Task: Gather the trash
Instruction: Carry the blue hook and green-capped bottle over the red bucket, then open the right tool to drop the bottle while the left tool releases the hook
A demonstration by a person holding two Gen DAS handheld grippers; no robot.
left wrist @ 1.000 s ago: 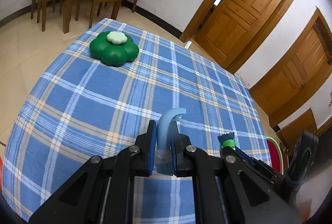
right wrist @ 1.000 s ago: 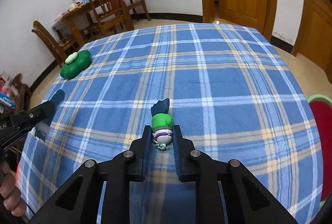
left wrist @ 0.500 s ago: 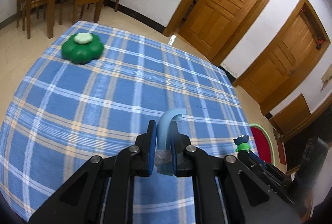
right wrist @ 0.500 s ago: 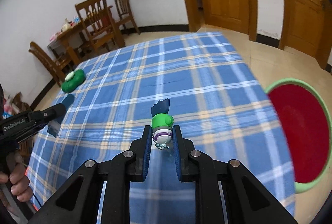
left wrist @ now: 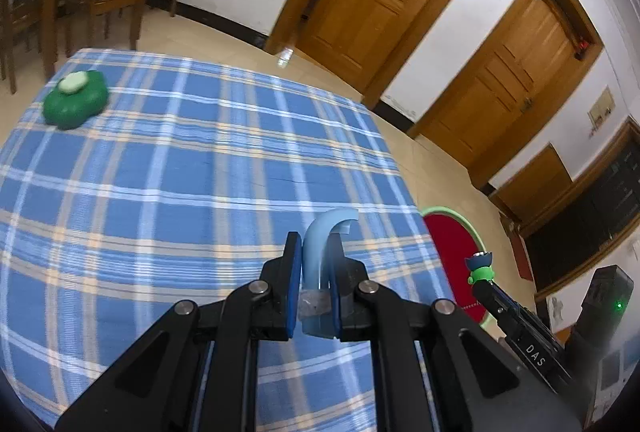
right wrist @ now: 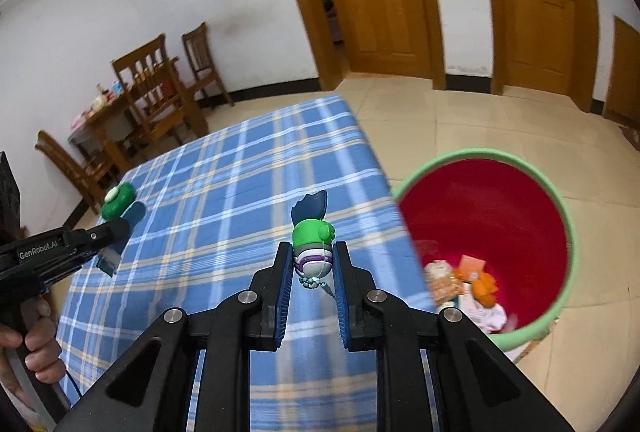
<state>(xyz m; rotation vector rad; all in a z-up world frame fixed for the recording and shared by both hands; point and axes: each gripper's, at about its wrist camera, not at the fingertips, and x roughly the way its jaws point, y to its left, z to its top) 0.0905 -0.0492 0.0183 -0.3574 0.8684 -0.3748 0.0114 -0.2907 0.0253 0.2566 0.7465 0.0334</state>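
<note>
Plaid table point(left wrist: 160, 171); left jaws grip blue, seemingly plastic piece point(left wrist: 320, 252); right clamp toy point(right wrist: 313, 246).

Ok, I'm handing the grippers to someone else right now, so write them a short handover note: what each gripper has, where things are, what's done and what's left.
Left gripper: shut on a curved light-blue plastic piece, above the checked tablecloth.
Right gripper: shut on a small green toy figure, near the table's edge.
Red bin: on the floor beside the table, already holding some trash.
Left to do: drop both items in the bin. A green flower-shaped object sits at the far corner.
</note>
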